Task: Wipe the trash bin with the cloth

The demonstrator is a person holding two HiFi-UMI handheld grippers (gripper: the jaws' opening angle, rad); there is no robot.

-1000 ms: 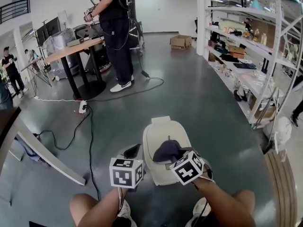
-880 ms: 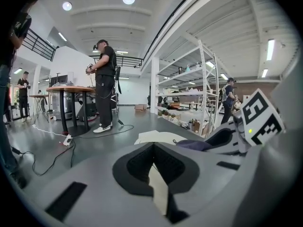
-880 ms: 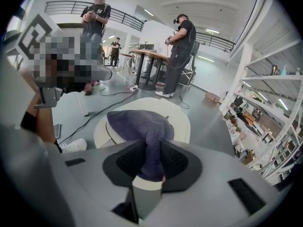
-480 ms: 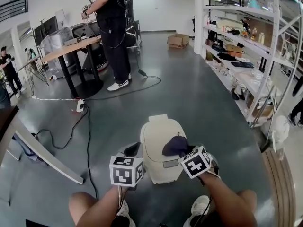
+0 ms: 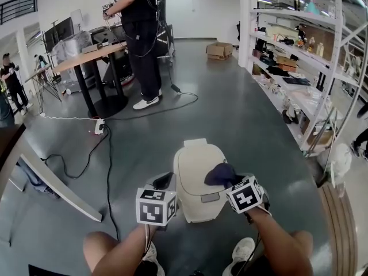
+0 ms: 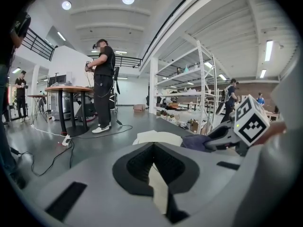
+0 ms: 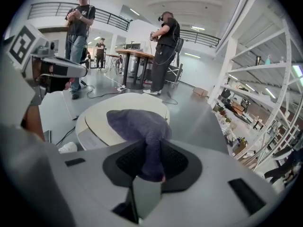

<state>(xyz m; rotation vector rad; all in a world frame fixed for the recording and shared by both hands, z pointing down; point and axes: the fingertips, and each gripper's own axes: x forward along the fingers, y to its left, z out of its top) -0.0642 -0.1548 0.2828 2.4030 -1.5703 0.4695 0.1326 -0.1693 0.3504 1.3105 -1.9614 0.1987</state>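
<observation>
Status: cream plastic trash bin with a smooth rounded lid stands on the glossy grey concrete floor, just ahead of the person's knees. Dark purple cloth, soft and bunched into a lump, lies on the lid's right-front part.

Right gripper is clenched on the cloth. In the right gripper view its ribbed black pads pinch a twisted fold of the fabric, and the rest bulges out over the lid.

Left gripper sits just beside the bin's left edge. In the left gripper view its jaws are pressed together at the tips with nothing in them; the cream lid shows beyond.

Background:
- standing person in black clothes at a wood-topped worktop on a black pedestal
- thin black cable snaking across the floor
- white metal shelving along the right, cluttered
- brown cardboard box far back
</observation>
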